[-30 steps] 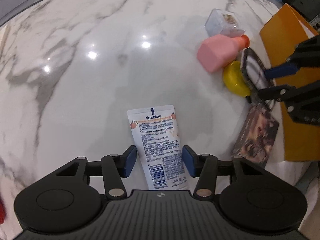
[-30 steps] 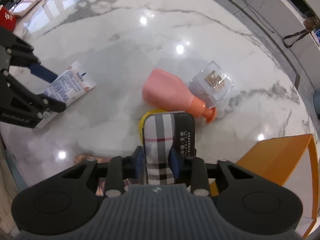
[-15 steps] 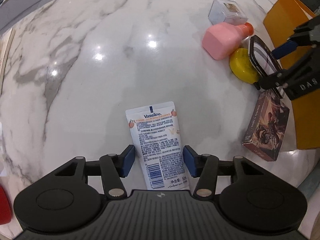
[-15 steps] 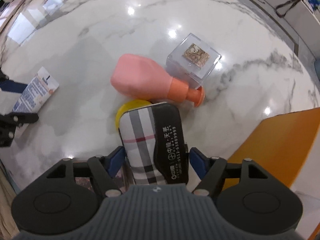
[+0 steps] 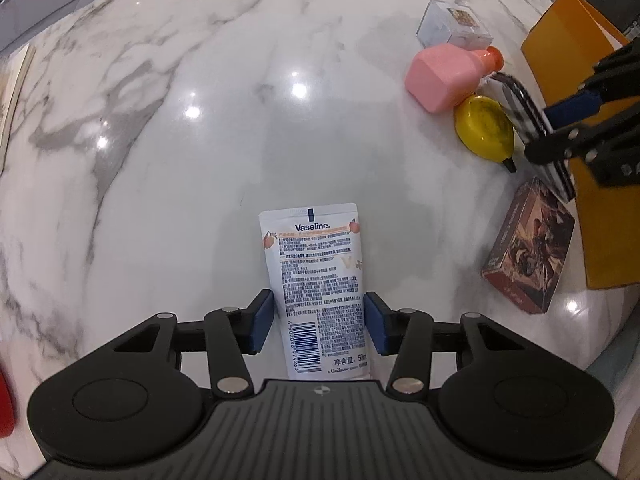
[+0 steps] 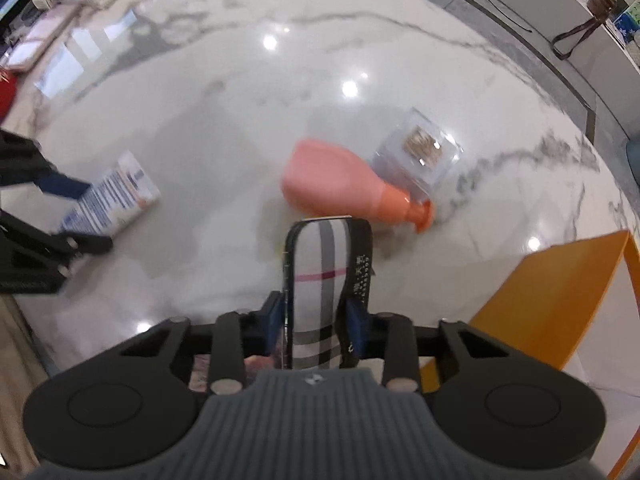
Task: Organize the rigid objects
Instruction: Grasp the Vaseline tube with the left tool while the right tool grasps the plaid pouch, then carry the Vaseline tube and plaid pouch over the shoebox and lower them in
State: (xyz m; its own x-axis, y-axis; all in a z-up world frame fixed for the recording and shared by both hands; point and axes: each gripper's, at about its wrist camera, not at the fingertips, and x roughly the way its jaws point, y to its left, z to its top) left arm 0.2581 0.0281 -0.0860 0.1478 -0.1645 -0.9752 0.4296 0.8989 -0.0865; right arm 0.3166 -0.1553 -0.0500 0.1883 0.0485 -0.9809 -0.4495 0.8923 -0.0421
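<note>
Right gripper (image 6: 314,322) has just been closing and is now pinching the plaid case (image 6: 326,280) across its narrow width, pads pressing on both edges, case sticking out ahead of the fingers. Left gripper (image 5: 319,328) has been narrowing too, its blue pads (image 5: 262,320) sitting just beside the Vaseline tube (image 5: 320,284), which is lying flat on the marble table (image 5: 200,140); I'm seeing a sliver of gap on each side, so not gripping yet. Risks: the case is being held low, most of it cantilevered, so it's liable to pivot or slip out on a fast swing toward the orange bin (image 6: 552,300). It's also hanging right over the yellow lid (image 5: 484,132) and the pink bottle (image 6: 340,184), so a low sweep could be knocking those into the clear box (image 6: 420,156). On the left, the tube is soft and flat; pads closing on it could be squeezing it sideways or skidding it on the glossy top. The card box (image 5: 528,252) is sitting near the bin, clear of both.
</note>
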